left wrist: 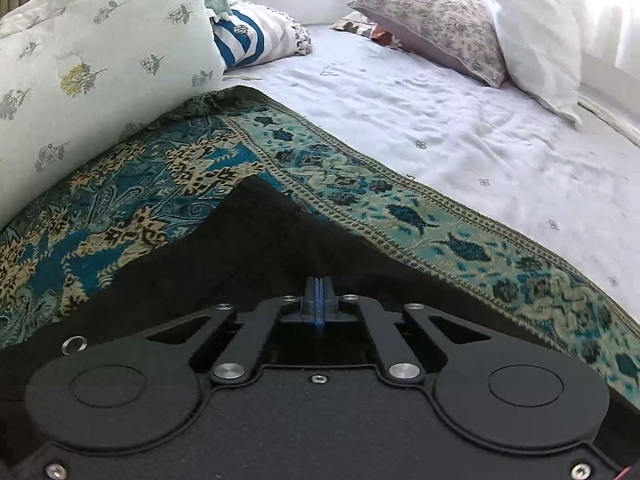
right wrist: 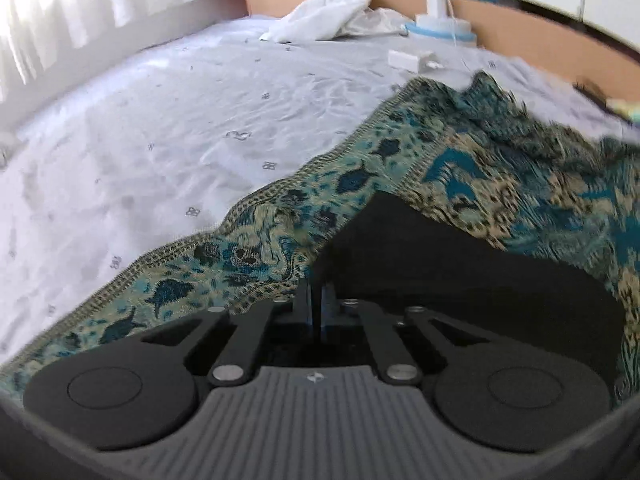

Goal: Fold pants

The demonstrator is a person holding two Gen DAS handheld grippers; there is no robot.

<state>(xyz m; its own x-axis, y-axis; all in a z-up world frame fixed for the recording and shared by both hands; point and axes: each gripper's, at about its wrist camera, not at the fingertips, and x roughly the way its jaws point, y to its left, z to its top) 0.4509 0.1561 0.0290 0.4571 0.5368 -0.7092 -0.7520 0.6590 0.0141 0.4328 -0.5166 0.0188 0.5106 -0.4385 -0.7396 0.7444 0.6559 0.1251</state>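
Observation:
Black pants [left wrist: 256, 240] lie flat on a blue-green patterned throw [left wrist: 168, 168] spread over the bed. My left gripper [left wrist: 319, 286] is shut, its blue pads pressed together with the tips down in the black cloth behind the pants' far corner. In the right wrist view the black pants [right wrist: 440, 256] lie on the same patterned throw [right wrist: 248, 252]. My right gripper [right wrist: 316, 294] is shut at the pants' left corner, where the black edge rises up to the fingertips. How much cloth sits between the pads is hidden in both views.
A white sheet [left wrist: 420, 120] covers the mattress. A floral duvet [left wrist: 92, 64], a striped cushion [left wrist: 248, 40] and pillows [left wrist: 440, 24] lie beyond the left gripper. Past the right one are a white charger [right wrist: 414, 59], a white garment [right wrist: 324, 12], a blue-white device [right wrist: 440, 30] and the footboard [right wrist: 520, 20].

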